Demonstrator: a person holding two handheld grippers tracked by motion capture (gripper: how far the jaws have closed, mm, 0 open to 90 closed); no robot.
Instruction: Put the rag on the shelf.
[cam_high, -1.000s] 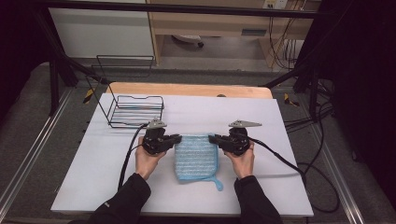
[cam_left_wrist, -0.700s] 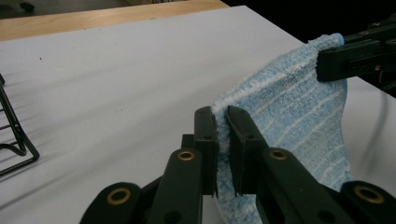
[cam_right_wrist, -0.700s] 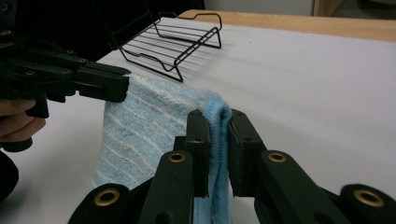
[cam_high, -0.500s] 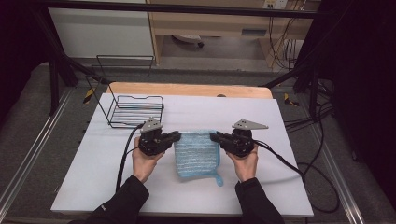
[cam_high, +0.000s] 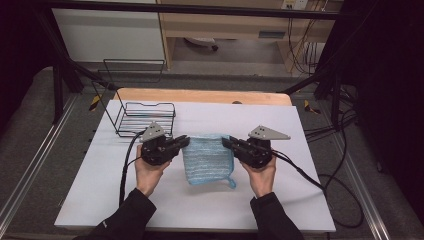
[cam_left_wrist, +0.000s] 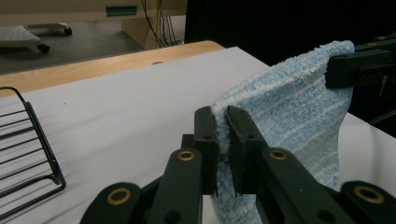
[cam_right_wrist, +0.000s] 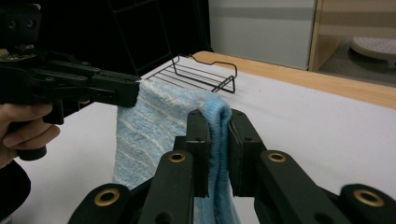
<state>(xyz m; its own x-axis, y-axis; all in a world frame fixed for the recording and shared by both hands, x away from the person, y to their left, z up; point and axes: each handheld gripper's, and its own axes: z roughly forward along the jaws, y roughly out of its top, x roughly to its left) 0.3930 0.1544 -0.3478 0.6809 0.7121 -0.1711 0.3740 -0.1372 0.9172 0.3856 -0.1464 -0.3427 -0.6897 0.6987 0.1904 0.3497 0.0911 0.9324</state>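
Over the white tabletop (cam_high: 310, 165) in the high view, I've got the light-blue striped terry cloth (cam_high: 207, 159) strung between both tools: left gripper (cam_high: 183, 142) clamped on its left top corner, right gripper (cam_high: 226, 143) on the right top corner. Cloth hangs w/ its lower edge and a small loop trailing on the table, so it looks only partly lifted. Black wire rack (cam_high: 145, 117) sits behind the left gripper, apart from the cloth, nothing in it.

Left gripper view: jaws pinched tight on a cloth (cam_left_wrist: 289, 121) corner, fabric squeezed between the pads; opposite corner held by the other gripper (cam_left_wrist: 359, 65) farther off.

Right gripper view: same story, jaws closed on a folded edge of the cloth (cam_right_wrist: 159, 126), w/ the left gripper (cam_right_wrist: 136, 93) biting the far corner and the wire rack (cam_right_wrist: 205, 74) beyond.

My read: pick-up is done, both corners secure. What's left is prob. clearing the table fully, then folding or carrying it, maybe toward the rack; can't tell which.
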